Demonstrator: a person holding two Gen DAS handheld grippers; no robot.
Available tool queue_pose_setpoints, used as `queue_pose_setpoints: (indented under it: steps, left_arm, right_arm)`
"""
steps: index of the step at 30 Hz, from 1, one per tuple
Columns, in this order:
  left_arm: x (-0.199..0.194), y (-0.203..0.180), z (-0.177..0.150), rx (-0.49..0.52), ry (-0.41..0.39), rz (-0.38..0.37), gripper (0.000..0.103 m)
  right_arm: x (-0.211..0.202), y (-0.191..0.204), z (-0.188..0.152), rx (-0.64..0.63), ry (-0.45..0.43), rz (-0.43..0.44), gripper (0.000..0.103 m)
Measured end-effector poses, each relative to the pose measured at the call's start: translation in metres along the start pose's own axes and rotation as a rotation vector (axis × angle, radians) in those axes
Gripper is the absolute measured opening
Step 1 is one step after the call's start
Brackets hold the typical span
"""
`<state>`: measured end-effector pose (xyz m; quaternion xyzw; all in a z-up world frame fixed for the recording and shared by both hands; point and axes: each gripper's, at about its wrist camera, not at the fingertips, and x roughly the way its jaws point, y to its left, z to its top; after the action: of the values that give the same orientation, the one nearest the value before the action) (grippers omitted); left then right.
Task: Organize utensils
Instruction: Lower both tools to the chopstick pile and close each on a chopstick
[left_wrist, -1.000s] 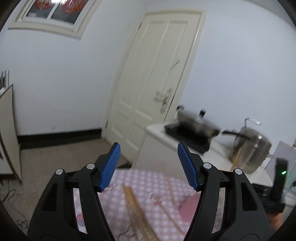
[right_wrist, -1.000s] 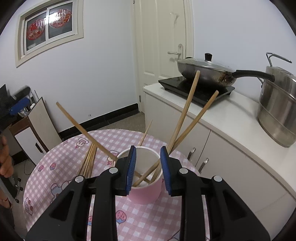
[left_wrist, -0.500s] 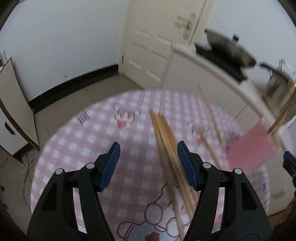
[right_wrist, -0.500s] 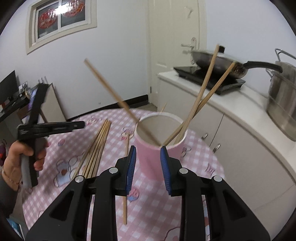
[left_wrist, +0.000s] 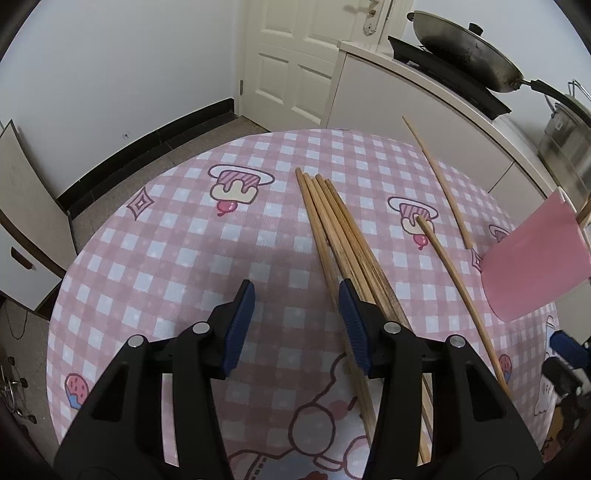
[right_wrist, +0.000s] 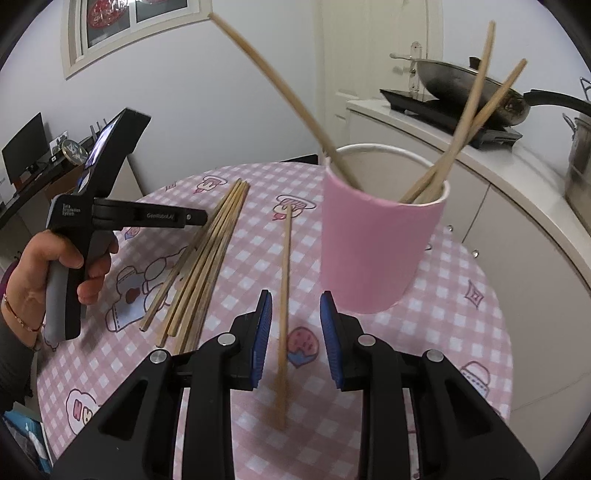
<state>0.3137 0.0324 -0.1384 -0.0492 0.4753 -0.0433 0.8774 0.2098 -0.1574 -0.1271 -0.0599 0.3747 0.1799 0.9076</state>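
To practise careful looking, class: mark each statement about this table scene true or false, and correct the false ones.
1. The pink cup stands upright with chopsticks in it. True.
2. The bundle of chopsticks lies on the checked tablecloth. True.
3. The left gripper is clamped on a chopstick. False: its jaws have just been closing, but nothing shows pressed between the pads, and the bundle passes under its right finger.
4. The single chopstick in front of the right gripper stands in the cup. False: it lies on the cloth beside the cup.
5. The wok sits on the table. False: it sits on the cooktop on the counter.
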Motion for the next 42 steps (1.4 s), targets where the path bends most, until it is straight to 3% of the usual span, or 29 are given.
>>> queue_pose_setpoints:
  steps: [10,18,20,22,27,32,34,38,42]
  left_arm:
    - [0.001,-0.010,0.004,0.073,0.006,0.022,0.043]
    - [-0.002,-0.014,0.003,0.134,0.025,0.049,0.043]
    - [-0.003,-0.011,0.001,0.129,0.032,0.057,0.043]
    - [0.001,-0.007,0.001,0.135,0.052,0.088,0.034]
    - [0.001,-0.004,0.002,0.124,0.048,0.085,0.034]
    - [-0.002,0.006,0.001,0.002,0.069,-0.025,0.034]
    - [-0.004,0.005,0.000,-0.003,0.065,-0.057,0.034]
    - [-0.007,-0.004,-0.004,0.000,0.049,-0.089,0.034]
    - [0.003,-0.013,-0.001,0.022,0.071,-0.061,0.034]
  right_arm:
    - [0.019,0.015,-0.002,-0.029,0.033,0.016,0.025]
    - [0.039,0.020,-0.007,-0.076,0.069,-0.081,0.025]
    - [0.043,0.019,-0.007,-0.069,0.080,-0.072,0.025]
    - [0.046,0.018,-0.007,-0.064,0.086,-0.068,0.025]
    - [0.055,0.020,-0.005,-0.058,0.102,-0.065,0.025]
    - [0.053,0.020,-0.004,-0.052,0.100,-0.064,0.025]
    - [0.053,0.020,-0.005,-0.053,0.102,-0.064,0.025]
    - [0.055,0.018,-0.004,-0.044,0.104,-0.060,0.025]
    - [0.056,0.019,-0.004,-0.045,0.107,-0.061,0.025]
